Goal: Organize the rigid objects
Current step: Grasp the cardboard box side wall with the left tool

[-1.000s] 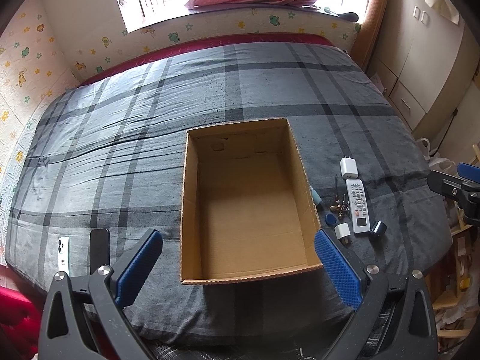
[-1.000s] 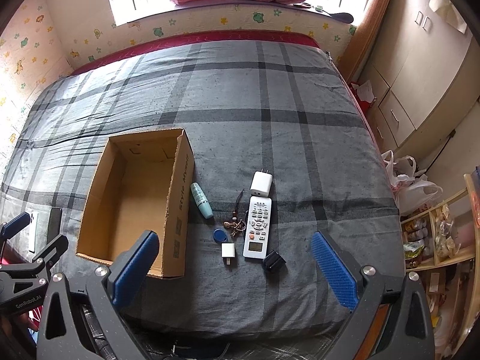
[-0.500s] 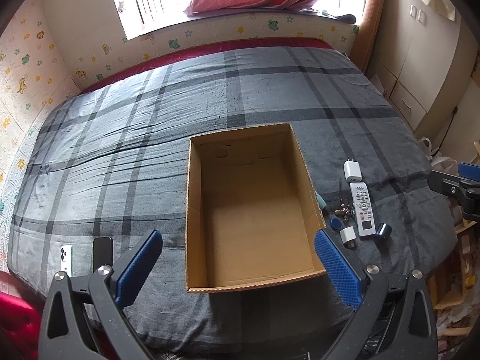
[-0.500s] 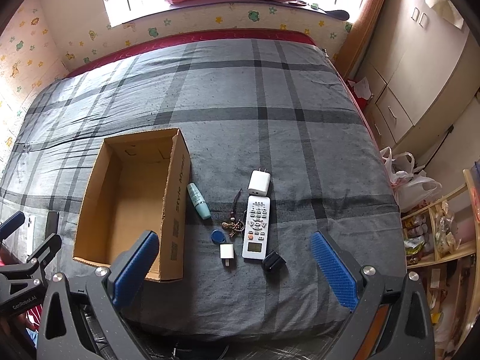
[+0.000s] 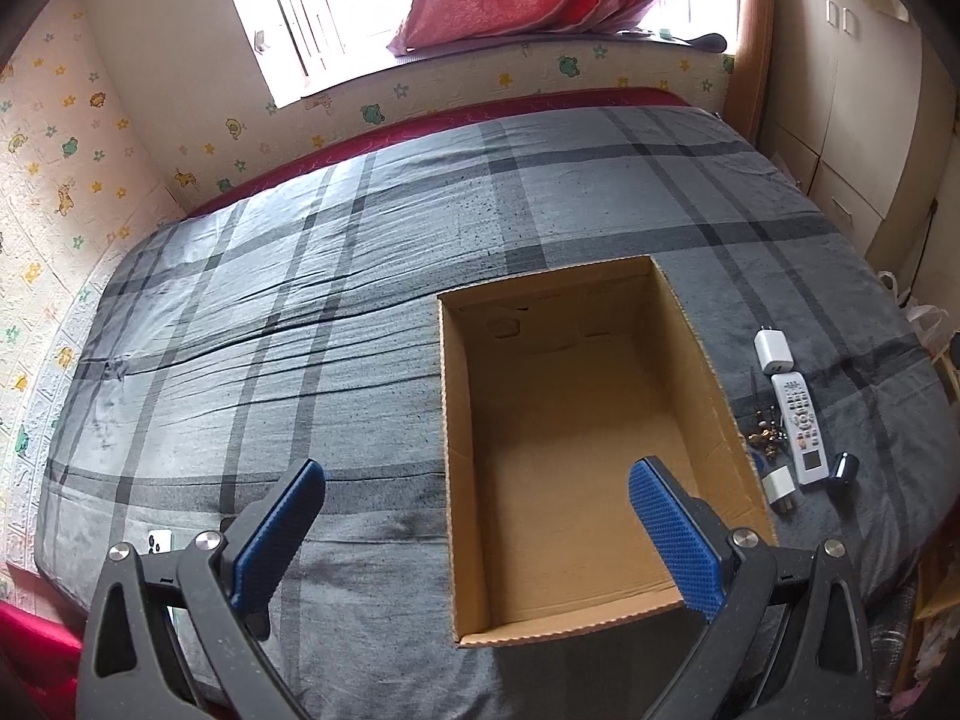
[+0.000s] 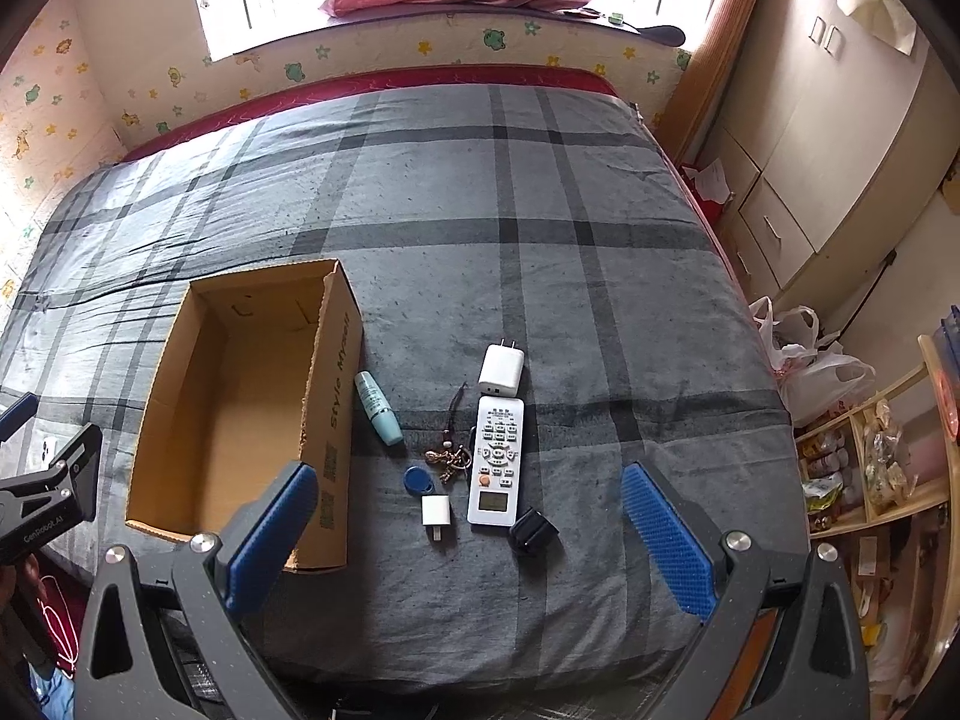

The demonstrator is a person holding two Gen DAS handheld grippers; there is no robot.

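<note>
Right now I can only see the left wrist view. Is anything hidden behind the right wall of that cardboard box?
Observer: Yes. The right wrist view shows a pale blue tube lying on the bedspread, close beside the outer wall of the cardboard box.
Operator: Is there anything on that wall?
Observer: Dark printed lettering runs along its outer face, which is turned away from your camera.
Operator: What is the blue speck by the small white plug?
Observer: A round blue tag. It lies just beyond the small white plug, left of the remote.
</note>
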